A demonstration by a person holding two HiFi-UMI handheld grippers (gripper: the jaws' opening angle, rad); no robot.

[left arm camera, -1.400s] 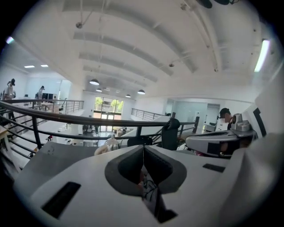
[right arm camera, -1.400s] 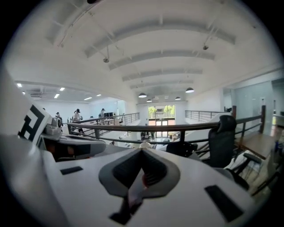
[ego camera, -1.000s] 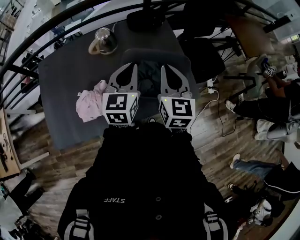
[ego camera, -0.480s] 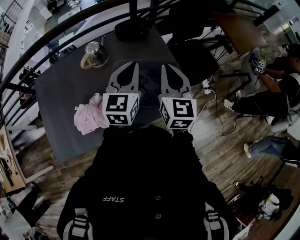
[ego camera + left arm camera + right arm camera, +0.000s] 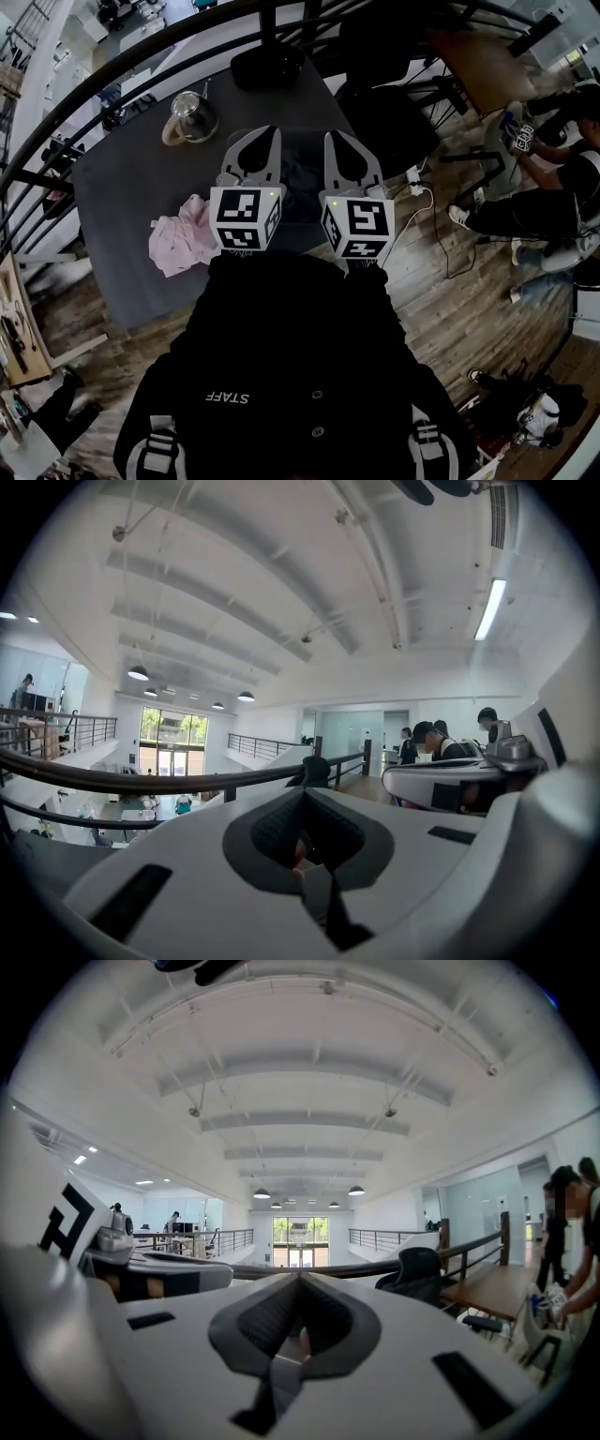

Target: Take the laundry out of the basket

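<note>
On the dark grey worktop [image 5: 122,178], a crumpled pink garment [image 5: 183,242] lies near the front left corner, outside the basket. A glass pot [image 5: 190,117] stands toward the back left, well apart from it. A black object [image 5: 267,66] sits at the back edge, too dark to make out. The left gripper [image 5: 270,131] is held just right of the pink garment, and in the left gripper view its jaws [image 5: 304,791] are pressed together with nothing between them, pointing up toward the ceiling and a railing. Between the two grippers, toward the worktop's right edge, stands the dark basket [image 5: 302,141], with dark bluish laundry [image 5: 298,183] showing inside it. The right gripper [image 5: 330,134] is held just beside the left one, and its jaws [image 5: 300,1277] are likewise shut on nothing and aimed upward. People stand on the wooden floor [image 5: 450,309] to the right.
</note>
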